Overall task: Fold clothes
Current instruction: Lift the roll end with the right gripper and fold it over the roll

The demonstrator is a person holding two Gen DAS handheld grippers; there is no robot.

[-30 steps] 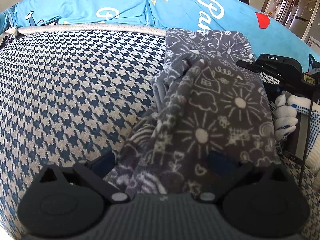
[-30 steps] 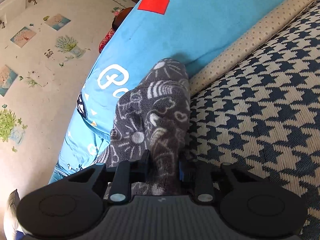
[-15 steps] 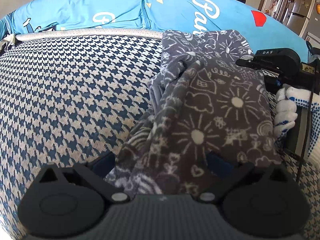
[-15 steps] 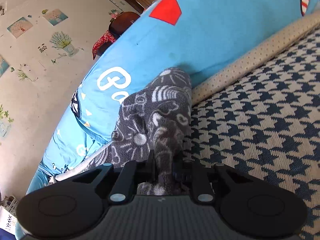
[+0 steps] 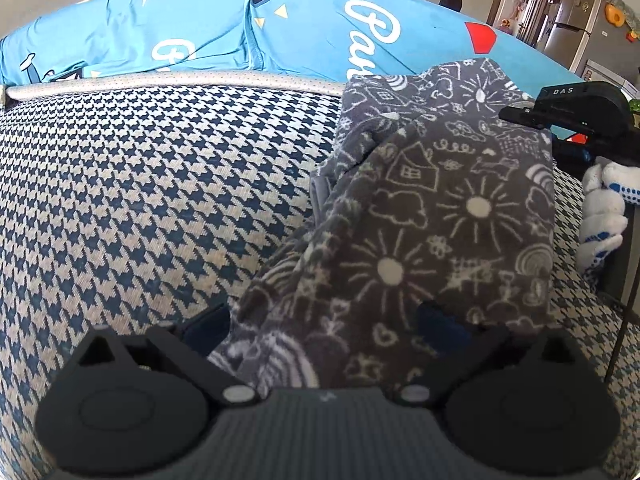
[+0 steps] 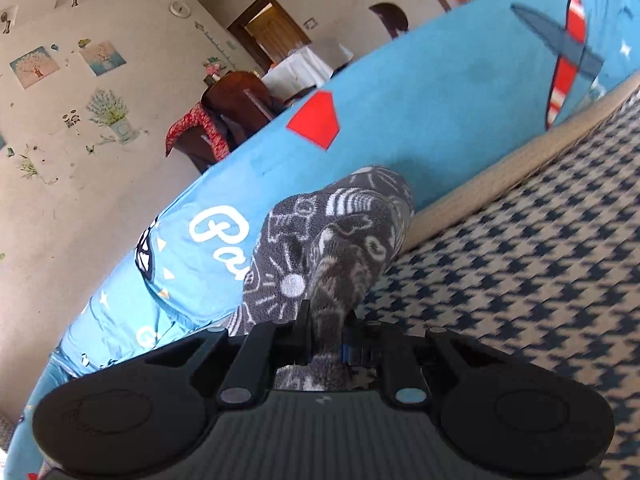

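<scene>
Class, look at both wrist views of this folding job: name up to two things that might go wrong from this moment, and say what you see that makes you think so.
1. The right gripper pinches only a narrow bunch of the grey patterned garment; the fleece might slip out if pulled.
2. The left gripper is open, with the cloth lying loosely between its fingers, so that side is probably unsecured. It already looks rumpled along its left edge, so the fold may come out uneven on the houndstooth cover.
</scene>
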